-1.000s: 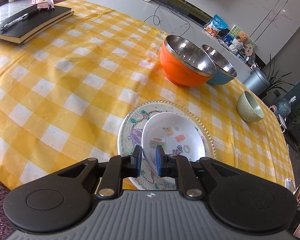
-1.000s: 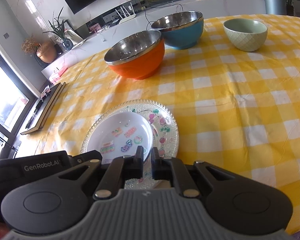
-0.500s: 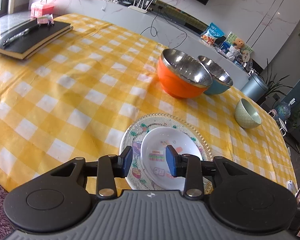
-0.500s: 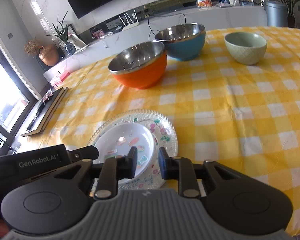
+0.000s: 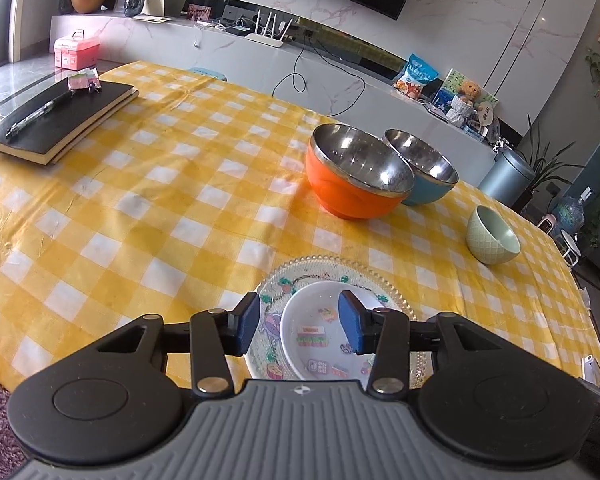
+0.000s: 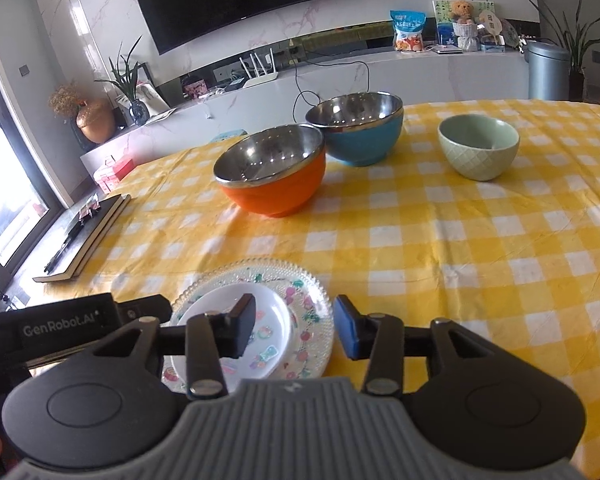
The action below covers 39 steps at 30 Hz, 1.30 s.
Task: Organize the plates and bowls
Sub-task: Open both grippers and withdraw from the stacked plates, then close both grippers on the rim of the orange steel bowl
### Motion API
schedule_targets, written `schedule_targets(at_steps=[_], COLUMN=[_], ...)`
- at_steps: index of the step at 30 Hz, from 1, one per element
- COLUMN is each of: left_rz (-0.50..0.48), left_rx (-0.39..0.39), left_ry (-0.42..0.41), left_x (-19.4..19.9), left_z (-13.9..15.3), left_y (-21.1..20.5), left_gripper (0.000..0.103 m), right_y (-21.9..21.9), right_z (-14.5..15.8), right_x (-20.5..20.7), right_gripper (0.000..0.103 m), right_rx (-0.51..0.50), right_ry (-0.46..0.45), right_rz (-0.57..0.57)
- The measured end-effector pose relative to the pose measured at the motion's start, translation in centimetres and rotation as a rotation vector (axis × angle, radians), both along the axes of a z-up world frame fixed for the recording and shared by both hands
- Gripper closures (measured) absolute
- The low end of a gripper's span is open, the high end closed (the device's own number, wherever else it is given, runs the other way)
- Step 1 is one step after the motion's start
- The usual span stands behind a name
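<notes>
In the left wrist view, my left gripper (image 5: 298, 322) stood low in the middle of the frame, its jaws apart and just opened wider, with nothing pressed between them. Behind the gap lay the small white plate (image 5: 320, 334), resting on the glass plate (image 5: 332, 270) at the bottom centre of the picture. Both plates lay on the desk (image 5: 140, 208), covered with a yellow checked cloth. In the right wrist view, my right gripper (image 6: 294, 326) was also open, its jaws just spread, and it held nothing; the same white plate and the beaded rim of the glass plate showed behind it, at the lower centre of that frame. Above the plates, a little right of the middle, the orange bowl (image 5: 358, 178) stood upright, and the blue bowl (image 5: 424, 172) was just beside it on the right; I could not tell if they touched. The green bowl (image 5: 492, 236) stood apart at the right side. A black notebook (image 5: 60, 120) with a pen lay at the upper left.
</notes>
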State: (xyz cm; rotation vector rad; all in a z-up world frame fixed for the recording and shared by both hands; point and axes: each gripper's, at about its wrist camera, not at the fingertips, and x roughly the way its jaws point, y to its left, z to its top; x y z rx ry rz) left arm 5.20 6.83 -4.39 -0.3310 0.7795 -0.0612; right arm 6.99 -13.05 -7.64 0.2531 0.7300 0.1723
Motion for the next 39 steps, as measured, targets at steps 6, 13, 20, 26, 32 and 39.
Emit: schedule_targets(at_steps=[6, 13, 20, 26, 32, 39], left_rz=[-0.021, -0.034, -0.016, -0.01, -0.013, -0.022], left_rx=[0.021, 0.009, 0.003, 0.009, 0.052, 0.095], left_ry=[-0.005, -0.035, -0.06, -0.053, -0.021, 0.01], left_x=[1.4, 4.1, 7.6, 11.4, 15.0, 18.0], left_z=[0.7, 2.1, 2.9, 2.7, 1.7, -0.1], left_y=[-0.1, -0.5, -0.5, -0.5, -0.8, -1.0], left_gripper=[0.052, 0.046, 0.04, 0.04, 0.041, 0.06], right_y=[-0.5, -0.7, -1.1, -0.7, 0.0, 0.2], right_z=[0.7, 1.9, 2.6, 2.8, 1.9, -0.2], right_x=[1.1, 3.3, 6.7, 10.8, 14.9, 18.7], right_gripper=[0.052, 0.049, 0.049, 0.055, 0.065, 0.072], right_rx=[-0.02, -0.035, -0.011, 0.01, 0.008, 0.001], right_ry=[-0.016, -0.064, -0.06, -0.038, 0.005, 0.067], right_rz=[-0.025, -0.065, -0.097, -0.107, -0.118, -0.139])
